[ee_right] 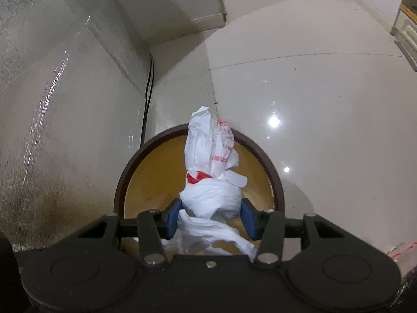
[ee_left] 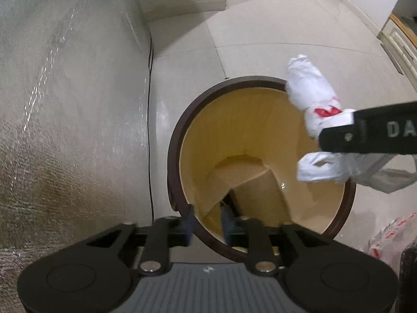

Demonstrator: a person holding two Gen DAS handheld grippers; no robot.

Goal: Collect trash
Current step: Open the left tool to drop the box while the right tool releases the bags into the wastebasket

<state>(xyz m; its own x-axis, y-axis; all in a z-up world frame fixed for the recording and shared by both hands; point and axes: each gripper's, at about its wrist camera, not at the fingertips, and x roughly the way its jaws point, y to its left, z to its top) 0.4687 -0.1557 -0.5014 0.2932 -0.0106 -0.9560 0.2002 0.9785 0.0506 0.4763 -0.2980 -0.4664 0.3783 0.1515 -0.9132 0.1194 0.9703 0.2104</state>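
Observation:
A round bin (ee_left: pixel 179 140) with a dark brown rim and tan wooden inside stands on the floor; it also shows in the right wrist view (ee_right: pixel 122 180). My right gripper (ee_right: pixel 210 217) is shut on a knotted white plastic bag (ee_right: pixel 211 154) with red print and holds it over the bin's opening. The bag (ee_left: pixel 310 88) and the right gripper's black finger (ee_left: pixel 365 133) show at the right of the left wrist view. My left gripper (ee_left: pixel 207 221) is shut on the bin's near rim, one blue pad outside and one inside.
A pale textured wall (ee_left: pixel 65 104) stands left of the bin, with a black cable (ee_left: pixel 149 104) running along its foot. Glossy tiled floor (ee_right: pixel 312 91) spreads to the right. Another red-printed plastic bag (ee_left: pixel 388 240) lies at the lower right. Cabinets (ee_left: pixel 401 44) stand far right.

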